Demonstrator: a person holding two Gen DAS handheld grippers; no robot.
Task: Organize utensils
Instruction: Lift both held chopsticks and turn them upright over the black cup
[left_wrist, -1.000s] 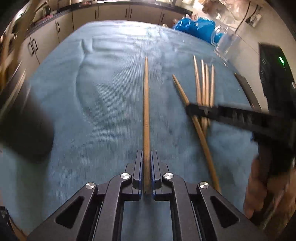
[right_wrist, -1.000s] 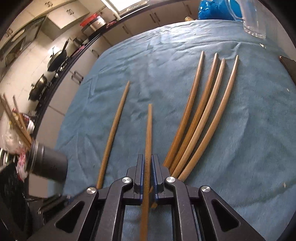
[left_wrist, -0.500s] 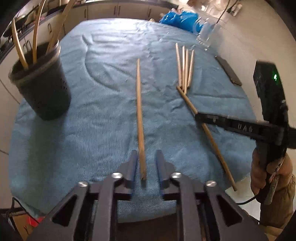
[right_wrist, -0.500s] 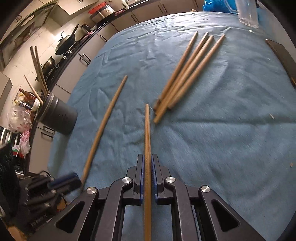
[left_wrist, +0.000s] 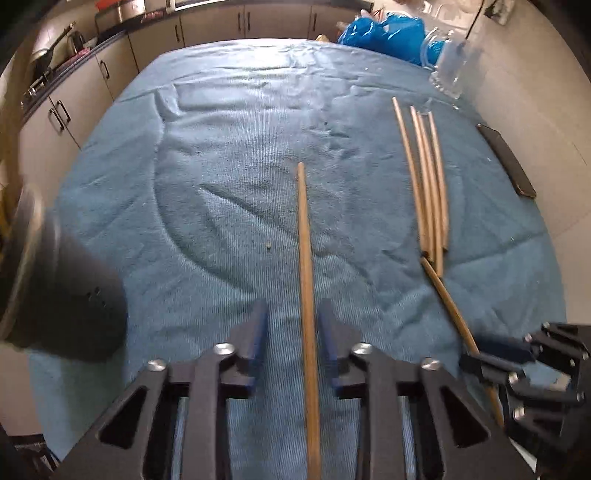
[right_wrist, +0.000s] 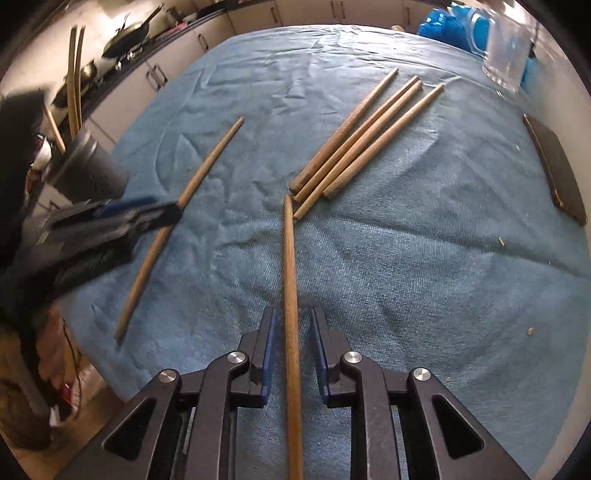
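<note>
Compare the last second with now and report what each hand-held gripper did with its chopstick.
The right hand-held gripper, clamped on its chopstick until half a second ago, now stands open around it. The left hand-held gripper, already open half a second ago, has spread wider around the other chopstick. The four-chopstick bundle and blue cloth stayed as they were.

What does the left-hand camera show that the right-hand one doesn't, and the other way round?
Only the left view: a chopstick running between the open left tongs, seen from behind.

Only the right view: chopsticks standing in the dark holder, and a pan on the far counter.

Both: the blue cloth, four chopsticks in a bundle, the glass, the blue bag, a dark flat object, and the other hand's tongs.
</note>
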